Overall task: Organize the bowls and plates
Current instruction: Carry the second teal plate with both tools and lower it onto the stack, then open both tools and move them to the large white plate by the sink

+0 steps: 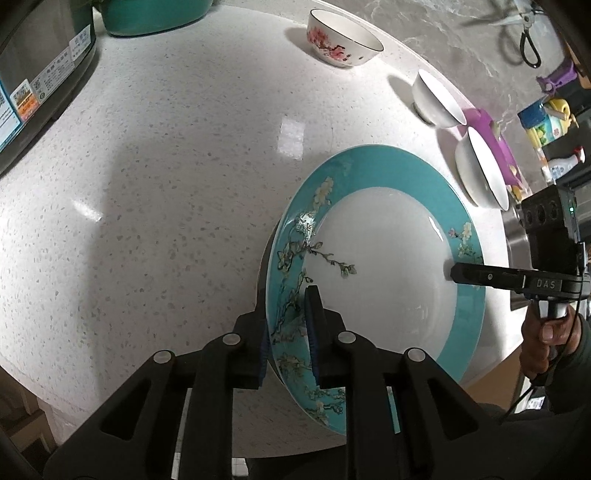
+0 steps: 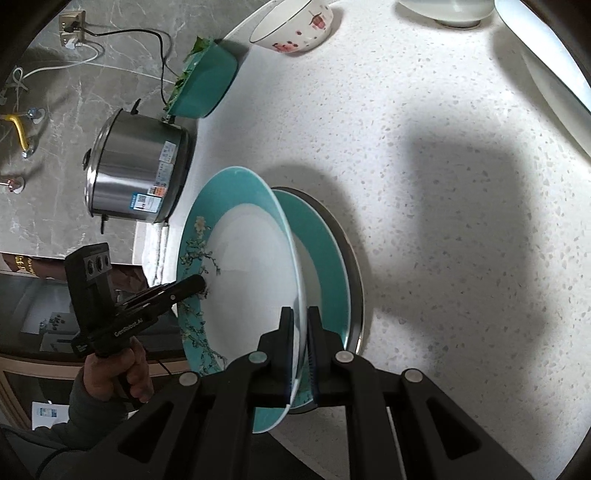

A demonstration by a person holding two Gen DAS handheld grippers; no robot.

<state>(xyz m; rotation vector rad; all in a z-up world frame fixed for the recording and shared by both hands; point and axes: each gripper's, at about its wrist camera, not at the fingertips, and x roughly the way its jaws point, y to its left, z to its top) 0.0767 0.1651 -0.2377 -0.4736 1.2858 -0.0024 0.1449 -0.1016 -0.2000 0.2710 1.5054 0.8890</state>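
A teal-rimmed plate with a white centre and blossom branches [image 1: 384, 266] [image 2: 251, 273] hangs tilted between both grippers. My left gripper [image 1: 287, 295] [image 2: 203, 284] is shut on its flowered rim. My right gripper [image 1: 452, 273] [image 2: 300, 312] is shut on the opposite rim. Just beneath lies a second teal-rimmed plate [image 2: 328, 258] on a metal-rimmed dish [image 2: 356, 273]. At the back of the speckled counter [image 1: 166, 184] stand a bowl with pink blossoms [image 1: 343, 38] [image 2: 295, 26] and two white bowls [image 1: 436, 99], [image 1: 480, 170].
A steel rice cooker [image 2: 136, 173] and a teal container [image 2: 207, 85] with greens stand at one end of the counter. A purple item [image 1: 495, 144] lies behind the white bowls. Scissors [image 1: 528, 40] hang on the marble wall. The counter edge runs close under both hands.
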